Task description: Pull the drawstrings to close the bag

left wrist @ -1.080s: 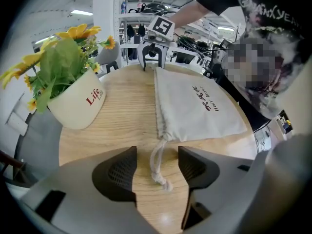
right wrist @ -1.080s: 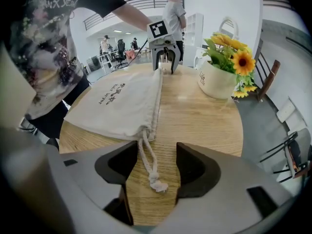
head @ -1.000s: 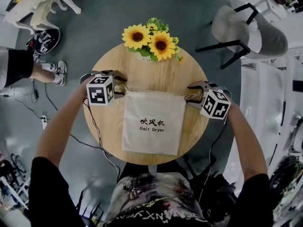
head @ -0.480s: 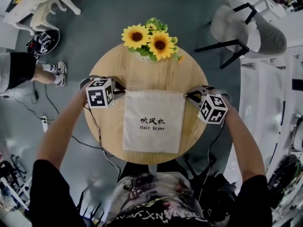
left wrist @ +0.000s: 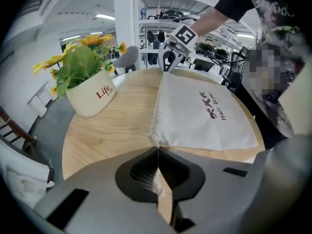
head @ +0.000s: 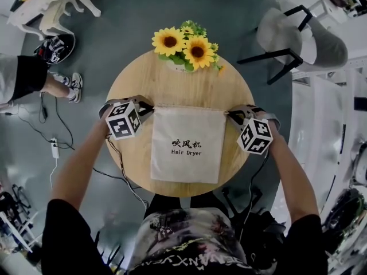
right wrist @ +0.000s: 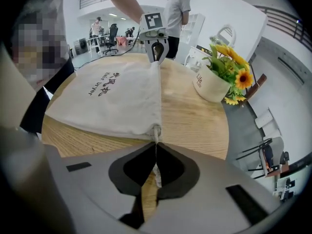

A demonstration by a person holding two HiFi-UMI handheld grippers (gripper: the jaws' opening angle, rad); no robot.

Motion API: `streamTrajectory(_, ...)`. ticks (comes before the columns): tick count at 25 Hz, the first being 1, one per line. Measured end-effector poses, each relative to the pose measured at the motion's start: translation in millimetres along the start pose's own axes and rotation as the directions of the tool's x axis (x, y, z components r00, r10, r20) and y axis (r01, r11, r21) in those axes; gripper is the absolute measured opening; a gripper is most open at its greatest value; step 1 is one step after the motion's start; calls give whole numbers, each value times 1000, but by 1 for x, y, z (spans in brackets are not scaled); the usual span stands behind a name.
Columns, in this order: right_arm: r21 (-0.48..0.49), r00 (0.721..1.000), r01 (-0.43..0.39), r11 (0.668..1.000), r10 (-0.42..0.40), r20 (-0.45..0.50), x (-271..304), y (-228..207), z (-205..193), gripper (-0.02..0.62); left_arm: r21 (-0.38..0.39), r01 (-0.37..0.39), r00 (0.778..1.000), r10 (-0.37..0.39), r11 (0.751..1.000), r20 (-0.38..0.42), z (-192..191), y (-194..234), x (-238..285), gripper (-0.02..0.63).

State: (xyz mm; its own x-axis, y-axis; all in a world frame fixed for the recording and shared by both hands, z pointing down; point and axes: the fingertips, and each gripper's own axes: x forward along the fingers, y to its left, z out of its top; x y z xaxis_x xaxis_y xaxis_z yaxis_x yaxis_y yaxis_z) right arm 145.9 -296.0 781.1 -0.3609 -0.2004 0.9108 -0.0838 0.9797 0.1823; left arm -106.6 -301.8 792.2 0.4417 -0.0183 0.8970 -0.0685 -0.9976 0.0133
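Head view: the left gripper (head: 147, 107) and right gripper (head: 234, 115) are just clamping shut on the drawstrings (right wrist: 156, 130) at the bag's (head: 186, 148) top corners (bag lying flat on the table (head: 172, 79), mouth ungathered), so pulling outward looks next.

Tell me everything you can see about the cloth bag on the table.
The bag is a cream, cotton-looking drawstring pouch, flat and rectangular, printed in black with Chinese characters above "Hair Dryer". It lies on the round wooden table, mouth toward the sunflowers, not yet cinched. The left gripper and right gripper have just closed on the drawstrings at its top corners.
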Motion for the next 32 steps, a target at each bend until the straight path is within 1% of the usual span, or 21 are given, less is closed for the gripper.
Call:
streamTrajectory(5, 44, 999, 48, 998, -47, -20, 1, -1, -1, 5, -26, -94, 996, 94, 995, 0, 0, 1, 0, 18)
streamTrajectory(7, 54, 997, 69, 996, -67, -29, 0, -1, -1, 5, -45, -144, 990, 144, 989, 2, 0, 1, -2, 18)
streamTrajectory(9, 63, 995, 92, 994, -89, -35, 0, 0, -1, 5, -71, -203, 979, 204, 977, 6, -1, 2, -4, 18)
streamTrajectory(11, 73, 993, 115, 991, -113, -39, -1, 0, -1, 5, -104, -270, 962, 273, 957, 20, -1, 7, -8, 18)
streamTrajectory(13, 86, 990, 141, 986, -137, -43, -1, -1, -1, 5, -144, -320, 944, 328, 937, 42, 1, 11, -13, 17)
streamTrajectory(18, 127, 978, 208, 970, -203, -46, -5, 0, 1, 5, -185, -393, 910, 410, 901, 64, 6, 11, -21, 17)
streamTrajectory(21, 154, 970, 245, 957, -241, -42, -9, -2, 4, 5, -222, -440, 882, 465, 870, 79, 6, 13, -28, 17)
streamTrajectory(26, 196, 956, 292, 936, -293, -27, -19, -4, 10, 5, -305, -484, 836, 537, 820, 118, 11, 13, -40, 17)
streamTrajectory(29, 215, 950, 307, 927, -311, -15, -25, -5, 13, 5, -349, -497, 816, 565, 794, 124, 11, 13, -45, 17)
streamTrajectory(32, 219, 944, 322, 921, -328, -7, -30, -8, 16, 5, -373, -513, 798, 590, 773, 127, 12, 14, -51, 17)
